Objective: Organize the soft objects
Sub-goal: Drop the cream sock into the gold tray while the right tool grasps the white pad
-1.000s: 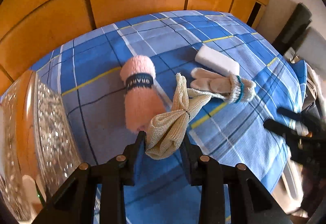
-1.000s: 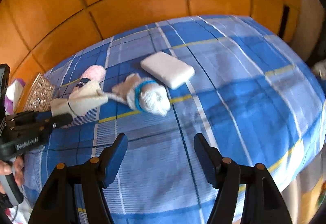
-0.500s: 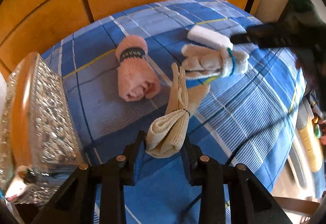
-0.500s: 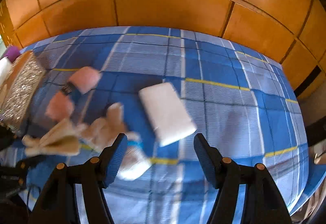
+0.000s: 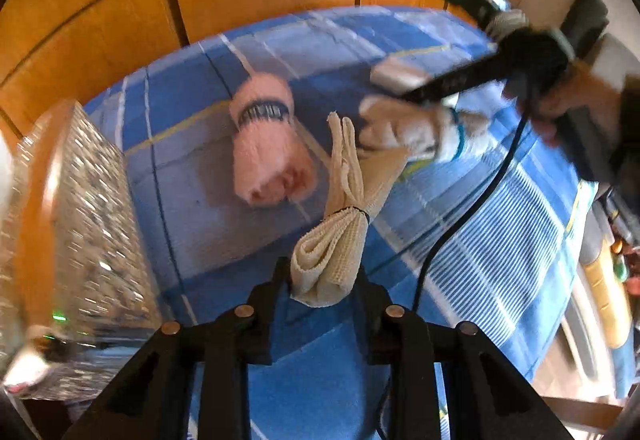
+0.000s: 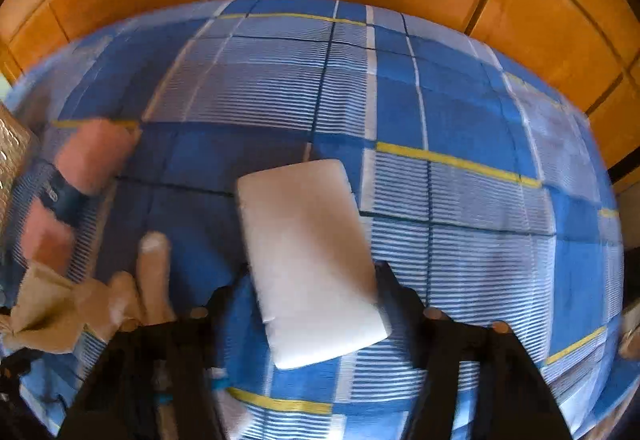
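Gripping the beige mesh cloth (image 5: 330, 260) by its bunched end, L gripper (image 5: 322, 280) keeps it off the bedspread (image 6: 460, 111); R gripper (image 6: 310, 280), jaws closing, straddles the white sponge (image 6: 308, 252), prob. not yet pinching.

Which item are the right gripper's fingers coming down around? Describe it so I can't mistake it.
On the blue plaid cloth, between the right gripper fingers, lies the white sponge block. It is the only flat, plain rectangle; the pink towel roll and glove to its left are fuzzy.
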Tool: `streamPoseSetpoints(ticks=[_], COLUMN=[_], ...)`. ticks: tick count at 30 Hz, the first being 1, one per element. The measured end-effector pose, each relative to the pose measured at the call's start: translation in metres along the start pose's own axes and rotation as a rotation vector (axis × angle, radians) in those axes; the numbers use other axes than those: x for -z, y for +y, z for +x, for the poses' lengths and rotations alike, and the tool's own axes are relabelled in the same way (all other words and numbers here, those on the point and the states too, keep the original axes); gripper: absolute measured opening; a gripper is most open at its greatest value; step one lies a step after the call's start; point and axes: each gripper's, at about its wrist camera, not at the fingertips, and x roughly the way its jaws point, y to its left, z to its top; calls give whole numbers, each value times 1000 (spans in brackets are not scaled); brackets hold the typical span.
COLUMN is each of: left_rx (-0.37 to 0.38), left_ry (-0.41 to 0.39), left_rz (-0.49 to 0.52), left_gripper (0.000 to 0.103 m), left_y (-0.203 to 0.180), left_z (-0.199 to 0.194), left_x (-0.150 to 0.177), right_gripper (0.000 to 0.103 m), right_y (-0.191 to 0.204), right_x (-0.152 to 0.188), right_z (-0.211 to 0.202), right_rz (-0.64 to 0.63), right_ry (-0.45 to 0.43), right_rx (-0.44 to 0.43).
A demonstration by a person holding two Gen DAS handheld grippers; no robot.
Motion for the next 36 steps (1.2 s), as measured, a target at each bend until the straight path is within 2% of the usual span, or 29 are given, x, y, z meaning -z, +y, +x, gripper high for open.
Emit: streamPoseSetpoints(ticks=[6,12,16,20,23,28,34,36], left_rx=[50,76,5,-81,-189,-318,-386,-394], left_ry=[-91,-157,-234,-290,-331,-341,-316,-300], left_rz=[-81,-217,-309,-444,-531,-675,-874,-924], left_gripper=[27,27,27,27,28,28,28,28], left_y=[22,71,124,190,241,314,356,366], left_z=[-42,-69,-96,-125,-150,-181,-201,-201], left_x=[-27,-80,-116,-126,-108,-32,90,121], right_gripper=[59,61,60,60,60,61,60,60], right_y=[-2,1,0,0,0,0,5,9], right_x=[7,2,4,6,7,6,5,6], right_z=[0,2,3,2,2,3,5,3], right_rz=[39,66,61,59,61,63,48,50], right_ry=[-14,-4,-7,-3,0,14,8,7], right_rx=[2,10,22,28,28,36,73,89])
